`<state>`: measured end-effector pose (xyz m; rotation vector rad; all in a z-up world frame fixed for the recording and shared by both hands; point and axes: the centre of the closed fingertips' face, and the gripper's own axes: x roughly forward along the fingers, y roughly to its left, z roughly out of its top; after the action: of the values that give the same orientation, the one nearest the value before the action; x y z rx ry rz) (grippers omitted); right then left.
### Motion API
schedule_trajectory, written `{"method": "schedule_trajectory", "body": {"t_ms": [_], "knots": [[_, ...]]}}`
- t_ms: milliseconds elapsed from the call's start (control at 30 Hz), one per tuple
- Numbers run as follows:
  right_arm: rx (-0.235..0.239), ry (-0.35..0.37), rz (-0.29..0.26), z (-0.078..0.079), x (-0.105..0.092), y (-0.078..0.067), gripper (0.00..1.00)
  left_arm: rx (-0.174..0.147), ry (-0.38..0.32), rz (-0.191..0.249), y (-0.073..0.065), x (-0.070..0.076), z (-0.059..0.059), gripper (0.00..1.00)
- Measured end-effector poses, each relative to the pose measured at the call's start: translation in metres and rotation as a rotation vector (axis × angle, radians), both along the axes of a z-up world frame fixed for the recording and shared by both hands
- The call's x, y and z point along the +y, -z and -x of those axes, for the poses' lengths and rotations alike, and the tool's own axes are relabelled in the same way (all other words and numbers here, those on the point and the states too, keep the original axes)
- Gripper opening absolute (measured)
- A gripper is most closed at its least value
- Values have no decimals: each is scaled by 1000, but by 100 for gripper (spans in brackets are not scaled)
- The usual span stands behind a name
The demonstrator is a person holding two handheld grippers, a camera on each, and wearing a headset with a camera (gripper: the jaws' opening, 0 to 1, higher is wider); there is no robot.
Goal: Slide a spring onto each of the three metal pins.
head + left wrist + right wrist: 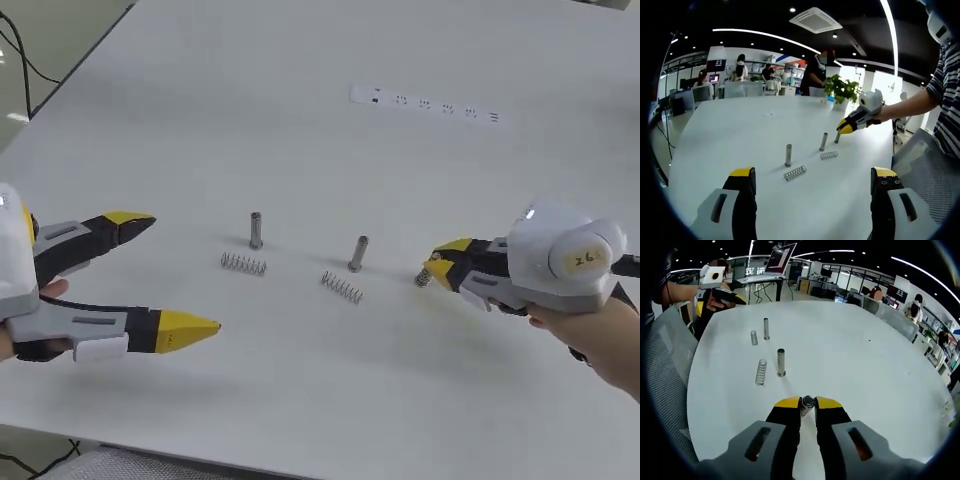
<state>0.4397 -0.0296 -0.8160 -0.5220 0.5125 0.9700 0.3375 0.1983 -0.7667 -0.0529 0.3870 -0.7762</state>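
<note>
Head view: on a white bench (pixel 300 400), the left gripper (pixel 165 275) hovers at the near left with its jaws spread wide and nothing between them. The right gripper (pixel 428 270), low at the right, has its jaws closed on the held spring (pixel 424 278), which stands on end on the bench. Between the grippers the left pin (pixel 256 230) and the right pin (pixel 358 253) stand upright and bare. The left spring (pixel 243 264) and the right spring (pixel 341 287) lie flat, each just on the near side of its pin. A power strip (pixel 425 105) lies well beyond them.

Left gripper view: the open jaws frame the left pin (pixel 788 155) with the left spring (pixel 795 173) beside it. Farther off are the right pin (pixel 823 141) and the right spring (pixel 829 155). Beyond these, the right gripper (pixel 847 126) pinches the held spring (pixel 837 137). A potted plant (pixel 842 90) and several people stand behind the bench.

Right gripper view: the jaw tips clamp the held spring (pixel 807 401); whether a pin stands inside it cannot be told. Ahead are the right pin (pixel 781 362) and right spring (pixel 761 371), then the left pin (pixel 766 329) and left spring (pixel 753 337), with the left gripper (pixel 719 302) beyond.
</note>
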Motion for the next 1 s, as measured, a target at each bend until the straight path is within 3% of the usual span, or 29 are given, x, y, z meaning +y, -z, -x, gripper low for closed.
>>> {"method": "schedule_trajectory", "body": {"t_ms": [733,1000], "knots": [[62,55,-40,0,-1,-2,13,1,4,0,1,-1,1,94],[74,72,-66,-1,0,-4,19,5,4,-2,2,0,2,94]]}}
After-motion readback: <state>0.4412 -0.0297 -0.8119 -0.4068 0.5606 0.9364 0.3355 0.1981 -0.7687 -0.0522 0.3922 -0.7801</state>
